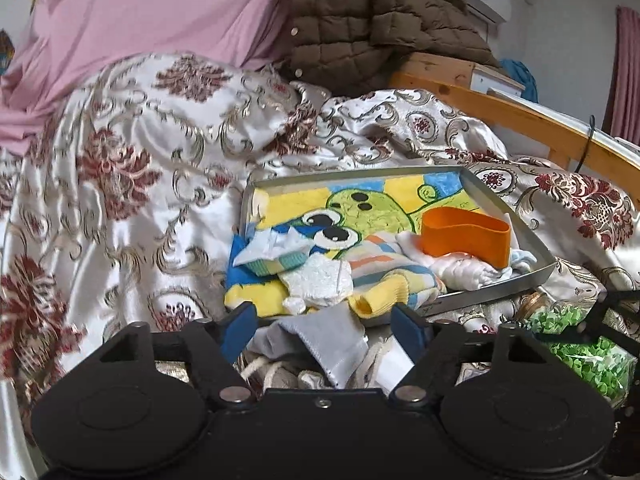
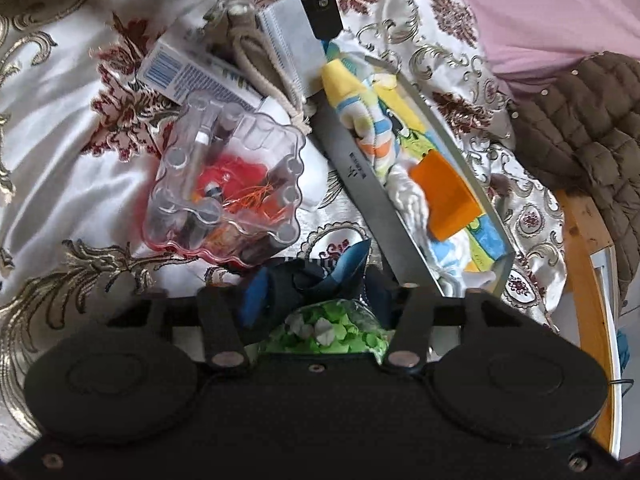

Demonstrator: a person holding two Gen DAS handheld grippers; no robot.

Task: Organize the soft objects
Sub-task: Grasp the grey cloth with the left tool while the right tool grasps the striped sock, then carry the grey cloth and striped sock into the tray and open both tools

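A metal tray (image 1: 500, 285) (image 2: 360, 160) lies on the patterned bedspread. It holds a cartoon towel (image 1: 360, 204), a striped sock (image 1: 384, 268) (image 2: 360, 120), white socks and an orange band (image 1: 466, 236) (image 2: 444, 196). My left gripper (image 1: 326, 328) stands open just in front of the tray, with a grey cloth (image 1: 320, 340) (image 2: 288, 40) between its blue fingers; one of those fingers (image 2: 320, 4) shows at the top of the right wrist view. My right gripper (image 2: 316, 296) is shut on a bunched dark blue cloth (image 2: 316, 280) beside the tray's near corner.
A jar of green paper bits (image 1: 580, 352) (image 2: 328, 332) lies under the right gripper. A clear plastic box (image 2: 228, 188), a carton (image 2: 188, 76) and a cord (image 2: 256, 60) lie left of the tray. A brown quilted jacket (image 1: 360, 20) and a wooden bed frame (image 1: 520, 120) are behind.
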